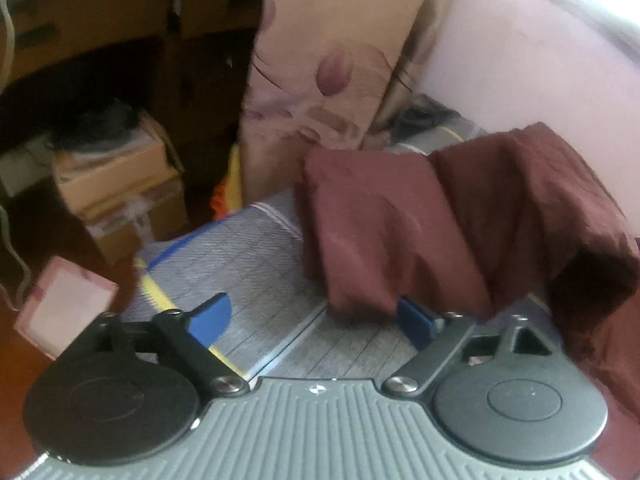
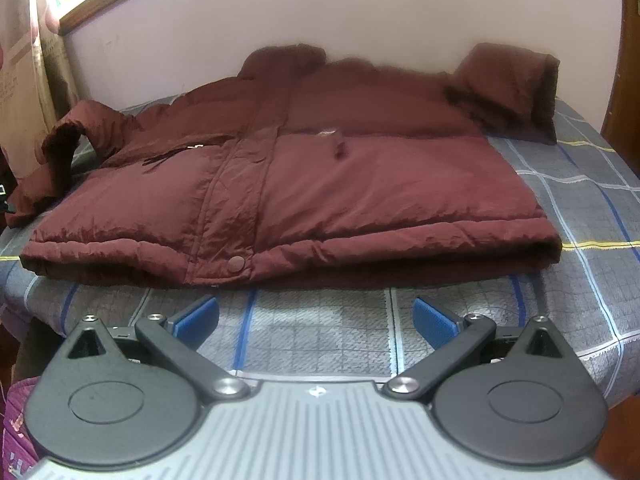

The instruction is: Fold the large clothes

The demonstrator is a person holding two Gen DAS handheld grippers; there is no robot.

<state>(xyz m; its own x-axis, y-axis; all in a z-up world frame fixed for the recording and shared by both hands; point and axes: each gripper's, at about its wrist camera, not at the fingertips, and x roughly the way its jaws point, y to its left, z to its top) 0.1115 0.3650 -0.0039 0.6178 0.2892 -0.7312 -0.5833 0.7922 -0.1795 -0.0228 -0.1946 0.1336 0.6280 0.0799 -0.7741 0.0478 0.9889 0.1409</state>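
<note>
Blue fingers half under blurred sleeve

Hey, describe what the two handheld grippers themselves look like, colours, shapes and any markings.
Both look alike. The left gripper and right gripper each have a grey ribbed body with a small white mark at its front edge, two round black discs on top, and black link arms joined by silver screws. The fingers carry blue pads. No cables, hands or sleeves show.
</note>
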